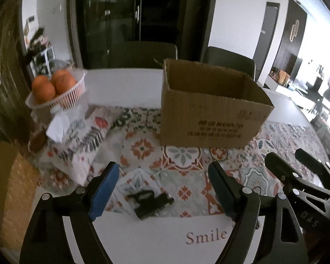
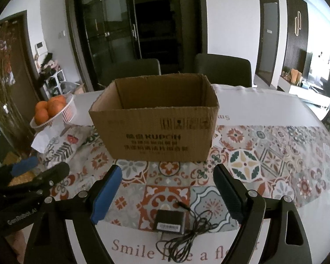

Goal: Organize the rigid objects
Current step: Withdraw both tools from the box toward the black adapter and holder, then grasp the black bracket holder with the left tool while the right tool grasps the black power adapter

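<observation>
Centrally, a black power adapter (image 2: 169, 221) is seen lying flat on the table, at the near edge of the patterned tablecloth (image 2: 275, 154), with its label facing up. Its thin black cord (image 2: 195, 231) is loosely tangled to the right of it and trails over the white border printed with "Smile", and the plug tip points away towards the box. In the left wrist view a dark, blurred object (image 1: 148, 202) is recorded at the same cloth edge; it cannot be told whether it is the same adapter. The right gripper (image 2: 167, 195) is held spread, its blue-padded fingers standing on either side of the adapter and clear of it; nothing is gripped. The left gripper (image 1: 162, 191) is likewise spread wide and holds nothing, and it is seen at the lower left of the right wrist view. An open cardboard box (image 2: 156, 127) with dark print on its front wall stands upright on the cloth, beyond both grippers; its interior floor is hidden. To the left of the box, a white basket (image 2: 66, 112) holding oranges (image 2: 48, 109) is noted, with a patterned tissue pouch (image 2: 59, 147) just in front of it. Two dark chairs (image 2: 224, 70) are set behind the table.
</observation>
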Demonstrator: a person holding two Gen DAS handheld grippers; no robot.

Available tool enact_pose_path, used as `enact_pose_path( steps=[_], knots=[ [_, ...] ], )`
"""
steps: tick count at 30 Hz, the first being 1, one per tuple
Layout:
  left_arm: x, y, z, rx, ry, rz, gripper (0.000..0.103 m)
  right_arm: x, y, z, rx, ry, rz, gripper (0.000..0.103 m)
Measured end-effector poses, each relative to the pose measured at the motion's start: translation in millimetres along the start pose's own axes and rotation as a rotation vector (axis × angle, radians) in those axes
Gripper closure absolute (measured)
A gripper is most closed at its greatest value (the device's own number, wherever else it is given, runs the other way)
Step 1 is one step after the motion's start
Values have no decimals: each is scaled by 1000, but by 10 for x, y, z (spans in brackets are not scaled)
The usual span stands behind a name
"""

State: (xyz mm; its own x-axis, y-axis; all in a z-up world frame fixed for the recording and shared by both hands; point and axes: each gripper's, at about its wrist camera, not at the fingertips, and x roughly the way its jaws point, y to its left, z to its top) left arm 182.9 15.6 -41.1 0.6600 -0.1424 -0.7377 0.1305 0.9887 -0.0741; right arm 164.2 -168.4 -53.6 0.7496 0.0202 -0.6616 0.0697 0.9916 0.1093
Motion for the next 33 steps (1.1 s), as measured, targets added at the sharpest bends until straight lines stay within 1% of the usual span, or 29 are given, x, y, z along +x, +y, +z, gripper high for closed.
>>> enact_pose_path(
  steps=[7,12,21,26,29,33],
  knots=[
    [72,25,-229,-18,46,36,19,-1,-3,-196,3,6,-17,17],
    [142,23,-341,-11,73,33,17,41,-28,-346,15,35,-17,17],
    [327,88,-560,-41,126,65,13,189,-30,-568,17,99,-28,17],
    [457,87,-624,-47,170,76,13,267,-30,-652,7,125,-43,17],
    [527,86,-640,-45,176,89,12,352,-38,-699,6,154,-41,17],
    [627,103,-664,-62,195,85,12,457,-48,-729,7,185,-52,17]
  ],
)
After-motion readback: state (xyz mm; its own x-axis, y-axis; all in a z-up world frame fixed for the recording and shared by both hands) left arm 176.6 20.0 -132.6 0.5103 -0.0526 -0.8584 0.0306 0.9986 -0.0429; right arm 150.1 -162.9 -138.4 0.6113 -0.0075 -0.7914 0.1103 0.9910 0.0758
